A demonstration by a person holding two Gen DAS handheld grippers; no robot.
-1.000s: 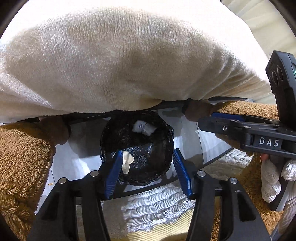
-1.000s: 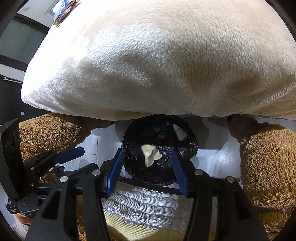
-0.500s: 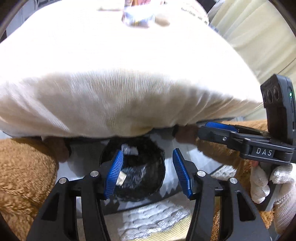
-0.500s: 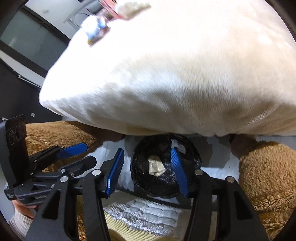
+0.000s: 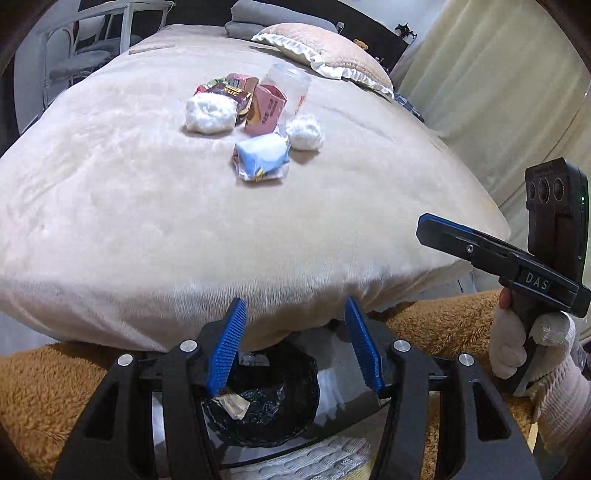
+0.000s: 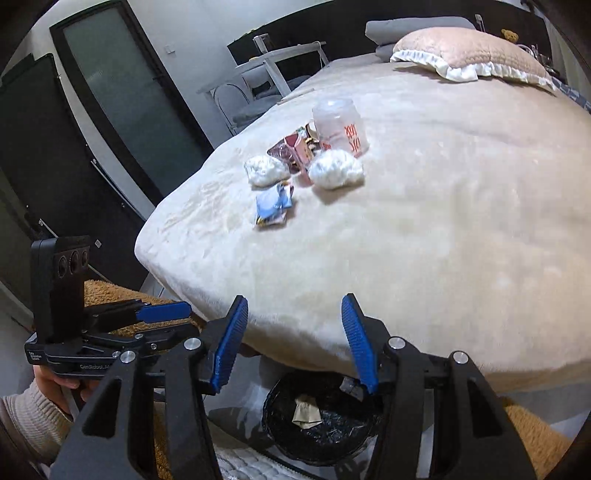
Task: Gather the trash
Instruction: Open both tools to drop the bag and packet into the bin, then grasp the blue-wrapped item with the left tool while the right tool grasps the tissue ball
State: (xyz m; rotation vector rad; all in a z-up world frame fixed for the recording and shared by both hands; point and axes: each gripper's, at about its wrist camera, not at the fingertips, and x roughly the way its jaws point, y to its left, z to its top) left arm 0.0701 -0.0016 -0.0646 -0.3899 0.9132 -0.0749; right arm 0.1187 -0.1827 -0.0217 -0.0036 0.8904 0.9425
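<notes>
A pile of trash lies on the cream bed blanket (image 5: 147, 206): two white tissue wads (image 5: 209, 115) (image 5: 305, 132), a blue-white wrapper (image 5: 261, 156), a pink carton (image 5: 264, 109), a dark snack wrapper (image 5: 229, 88) and a clear plastic cup (image 5: 289, 85). The same pile shows in the right wrist view, with the cup (image 6: 340, 125) and wrapper (image 6: 274, 204). A black-lined bin (image 5: 269, 402) (image 6: 321, 424) stands on the floor at the bed's foot, holding scraps of paper. My left gripper (image 5: 295, 347) and right gripper (image 6: 293, 339) are both open and empty, above the bin at the bed's edge.
A pink frilled pillow (image 6: 469, 51) and grey folded bedding (image 5: 258, 14) lie at the bed's head. A white chair (image 6: 273, 74) and dark glass doors (image 6: 110, 110) stand left. Cream curtains (image 5: 498, 92) hang right. Brown fleece (image 5: 44, 387) flanks the bin.
Both grippers have tilted up from the bin toward the bed top. The trash pile has come into view and the bin has dropped to the frames' bottom.
</notes>
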